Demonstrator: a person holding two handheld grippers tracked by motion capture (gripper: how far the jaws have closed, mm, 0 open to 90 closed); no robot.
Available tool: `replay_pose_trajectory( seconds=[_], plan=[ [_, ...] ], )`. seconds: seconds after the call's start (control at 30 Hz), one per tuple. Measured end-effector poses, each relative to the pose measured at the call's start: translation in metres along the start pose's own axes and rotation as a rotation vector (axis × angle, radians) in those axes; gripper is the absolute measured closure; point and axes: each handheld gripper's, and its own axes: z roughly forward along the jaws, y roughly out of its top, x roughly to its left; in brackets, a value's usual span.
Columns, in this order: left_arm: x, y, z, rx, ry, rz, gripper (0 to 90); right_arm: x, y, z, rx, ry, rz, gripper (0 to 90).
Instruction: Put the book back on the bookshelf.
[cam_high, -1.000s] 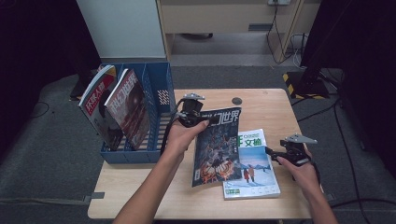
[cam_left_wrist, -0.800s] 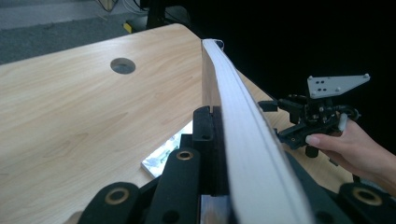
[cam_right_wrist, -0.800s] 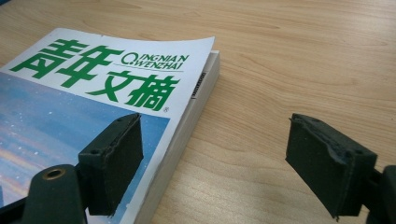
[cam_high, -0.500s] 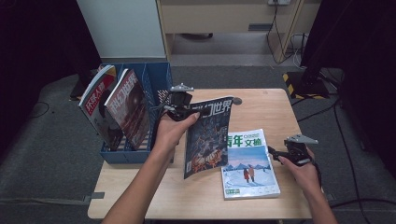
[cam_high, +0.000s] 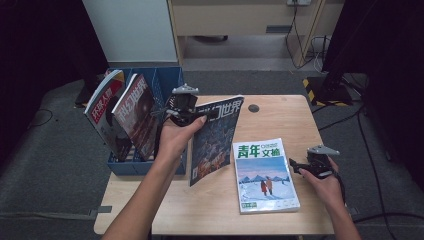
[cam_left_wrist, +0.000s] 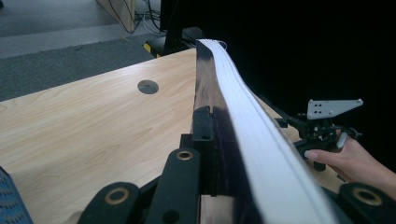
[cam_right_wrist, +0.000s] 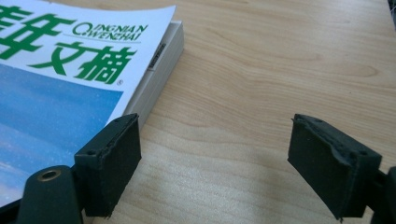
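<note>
Since a second ago the dark magazine (cam_high: 215, 137), clamped in the left claw (cam_high: 181, 111), has been tipped upright off the bench (cam_high: 280, 112) beside the blue rack (cam_high: 165, 82), ready for filing, while the right claw (cam_high: 302, 167) is held open, empty, beside the green-titled magazine (cam_high: 265, 175)

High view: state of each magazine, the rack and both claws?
Dark magazine: tilted up on its lower edge, clamped at the top.
Green-titled magazine: flat on the table, closed.
Blue file rack: holds two leaning magazines.
Left claw: shut on the dark magazine.
Right claw: open, beside the green-titled magazine.
</note>
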Motion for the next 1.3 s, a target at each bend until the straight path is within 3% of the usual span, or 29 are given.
replay_pose_trajectory(
  seconds=[0.5,0.7,0.83,1.3],
  plan=[
    [-0.001,0.008,-0.019,-0.043,0.013,-0.001,82.2,-0.003,-0.007,0.005,0.045,-0.023,-0.023,16.5],
    [0.002,0.009,-0.025,-0.050,0.020,-0.004,82.2,-0.004,-0.007,0.006,0.057,-0.026,-0.015,14.3],
    [0.004,0.009,-0.031,-0.057,0.026,-0.007,82.2,-0.005,-0.008,0.005,0.075,-0.019,0.018,13.9],
    [0.004,0.014,-0.055,-0.092,0.036,-0.011,82.2,-0.005,-0.008,0.005,0.076,-0.019,0.024,13.6]
  ],
)
